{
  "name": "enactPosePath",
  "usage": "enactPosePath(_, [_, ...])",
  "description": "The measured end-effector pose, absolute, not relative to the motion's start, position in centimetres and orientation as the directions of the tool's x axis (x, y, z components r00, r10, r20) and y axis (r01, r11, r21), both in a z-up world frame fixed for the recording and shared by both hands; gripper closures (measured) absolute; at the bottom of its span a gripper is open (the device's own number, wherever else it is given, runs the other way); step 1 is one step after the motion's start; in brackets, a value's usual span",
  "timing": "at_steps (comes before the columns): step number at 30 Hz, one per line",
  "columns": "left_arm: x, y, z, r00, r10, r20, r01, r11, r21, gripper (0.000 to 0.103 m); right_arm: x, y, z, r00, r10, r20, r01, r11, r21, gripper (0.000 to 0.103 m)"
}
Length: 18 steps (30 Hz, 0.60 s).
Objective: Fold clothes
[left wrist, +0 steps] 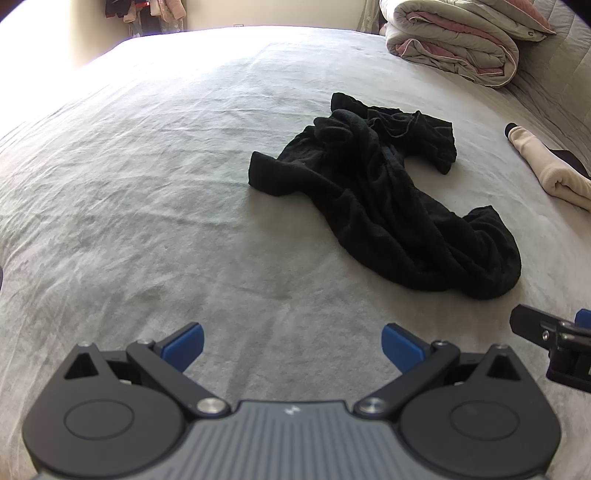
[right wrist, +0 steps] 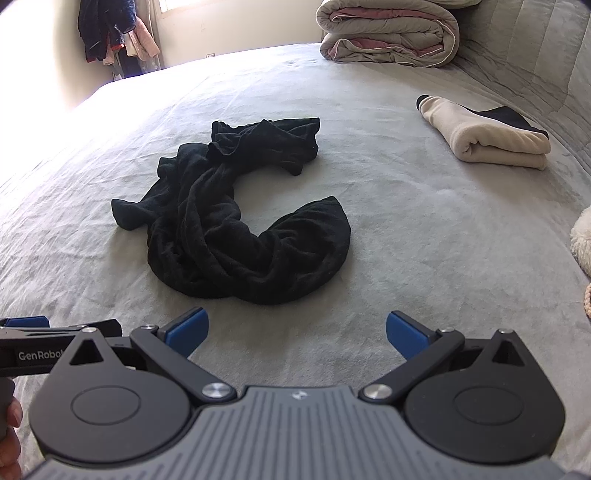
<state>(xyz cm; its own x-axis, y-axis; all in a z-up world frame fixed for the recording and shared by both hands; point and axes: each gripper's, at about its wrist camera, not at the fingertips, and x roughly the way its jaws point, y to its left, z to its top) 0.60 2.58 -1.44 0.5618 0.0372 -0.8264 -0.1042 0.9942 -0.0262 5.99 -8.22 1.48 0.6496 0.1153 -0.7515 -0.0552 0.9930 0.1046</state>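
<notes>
left gripper (left wrist: 291, 345): fingers spread wide, nothing held, above grey bed sheet (left wrist: 147, 206) | black garment (right wrist: 236, 218): crumpled, mid-bed, ahead of both grippers | right gripper (right wrist: 297, 334): fingers spread wide, nothing held | cream folded garment (right wrist: 491, 136): far right, apart

We see a crumpled garment (right wrist: 236, 218) lying in the middle of the bed (right wrist: 424, 229), just ahead of both grippers. To its right a folded garment (right wrist: 491, 136) rests near the bed's edge. Far behind, a folded quilt (right wrist: 388, 33) sits at the back.
</notes>
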Motion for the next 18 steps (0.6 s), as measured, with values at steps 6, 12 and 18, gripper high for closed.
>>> enactPosePath(6, [0.55,2.51,-1.60,0.558,0.041,-0.829,-0.103,0.995,-0.020,0.000,5.99,-8.27,1.63,0.653,0.116,-0.749,-0.058,0.993,0.103,0.000])
enactPosePath(12, [0.56,2.35,-1.72,0.556,0.046,-0.830,-0.102,0.995,-0.013,0.001,6.03,-8.39,1.72,0.653,0.117,-0.748,-0.057,0.993,0.106,0.000])
enactPosePath(18, [0.67,2.23,-1.86,0.552,0.051,-0.833,-0.102,0.995,-0.007,0.000,5.91,-8.55,1.99,0.659,0.121,-0.743,-0.059,0.992,0.110,0.000])
